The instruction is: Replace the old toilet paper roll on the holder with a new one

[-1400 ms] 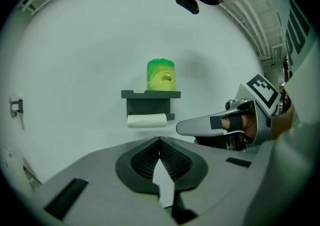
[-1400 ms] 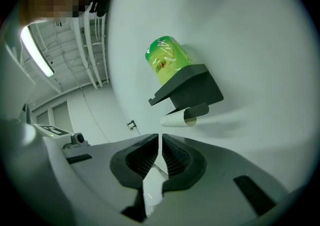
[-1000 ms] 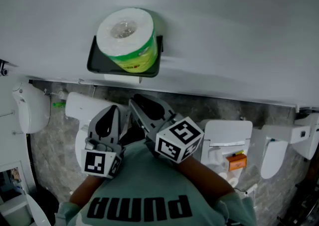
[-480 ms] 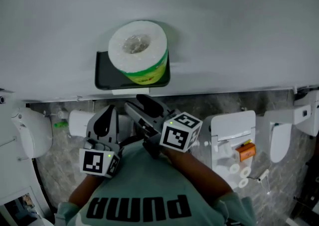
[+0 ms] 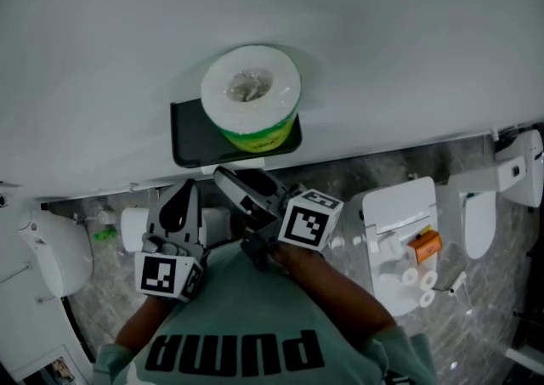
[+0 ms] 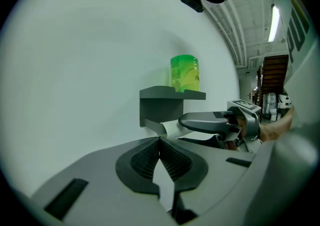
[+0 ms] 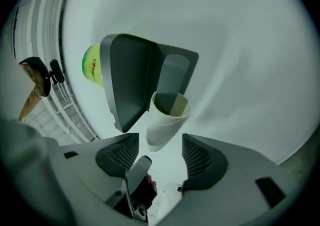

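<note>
A new roll in green wrap (image 5: 252,96) stands on top of the dark wall holder (image 5: 191,135). In the right gripper view the old white tube (image 7: 167,120) hangs on the holder's arm (image 7: 172,73) under the shelf. My right gripper (image 7: 160,155) has just been opening. The tube's lower end sits between its pads (image 7: 197,157), and neither pad touches it. In the head view the right gripper (image 5: 234,176) reaches up under the shelf. My left gripper (image 5: 185,188) waits beside it on the left, its pads (image 6: 172,157) closed together with nothing in them.
The white wall (image 5: 408,43) fills the space behind the holder. Far below, on a grey stone floor, stand white toilets (image 5: 395,222), one with an orange item (image 5: 423,246) and small rolls (image 5: 416,281) on it. Another white fixture (image 5: 51,251) is at the left.
The right gripper has rolled and its jaws have parted. The holder with the green roll now sits lower and further right in the head view, nearer both grippers.
</note>
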`<move>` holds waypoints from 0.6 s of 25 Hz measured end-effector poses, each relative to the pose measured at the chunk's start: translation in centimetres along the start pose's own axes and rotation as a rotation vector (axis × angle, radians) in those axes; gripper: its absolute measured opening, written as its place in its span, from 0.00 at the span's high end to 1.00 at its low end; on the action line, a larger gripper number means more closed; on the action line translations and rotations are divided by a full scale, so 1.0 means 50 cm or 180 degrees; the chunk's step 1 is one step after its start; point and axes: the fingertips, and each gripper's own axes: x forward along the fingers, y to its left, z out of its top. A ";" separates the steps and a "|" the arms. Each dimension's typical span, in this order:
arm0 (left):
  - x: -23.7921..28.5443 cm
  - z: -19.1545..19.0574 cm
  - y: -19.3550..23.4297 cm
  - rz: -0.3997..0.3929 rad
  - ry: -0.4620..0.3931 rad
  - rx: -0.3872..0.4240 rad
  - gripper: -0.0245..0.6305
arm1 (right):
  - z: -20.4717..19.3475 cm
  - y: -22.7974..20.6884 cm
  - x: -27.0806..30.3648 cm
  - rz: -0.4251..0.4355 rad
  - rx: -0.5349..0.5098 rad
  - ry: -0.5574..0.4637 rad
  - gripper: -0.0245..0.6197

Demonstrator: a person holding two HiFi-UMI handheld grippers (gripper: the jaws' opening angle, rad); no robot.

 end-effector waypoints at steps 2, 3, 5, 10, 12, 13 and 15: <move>0.005 0.001 0.003 -0.0039 -0.0004 0.0006 0.96 | 0.007 -0.002 0.003 -0.0034 -0.0022 -0.0038 0.57; 0.008 0.002 0.004 -0.0053 -0.0008 0.0010 0.96 | 0.013 -0.002 0.004 -0.0046 -0.0033 -0.0064 0.57; 0.011 0.004 0.006 -0.0066 -0.0019 0.0007 0.96 | 0.024 -0.004 0.005 -0.0063 0.0002 -0.0125 0.57; 0.019 0.005 0.010 -0.0048 -0.0033 -0.0027 0.96 | 0.042 -0.004 0.004 -0.0021 0.0058 -0.0199 0.57; 0.023 0.004 0.009 -0.0032 -0.0031 -0.0037 0.96 | 0.046 -0.003 0.003 -0.0002 0.0040 -0.0191 0.63; 0.024 0.004 0.009 -0.0022 -0.0028 -0.0045 0.96 | 0.048 -0.001 0.003 0.0005 0.0028 -0.0185 0.65; 0.026 0.004 0.007 -0.0004 -0.0022 -0.0056 0.96 | 0.051 0.002 0.002 0.0027 0.0007 -0.0166 0.66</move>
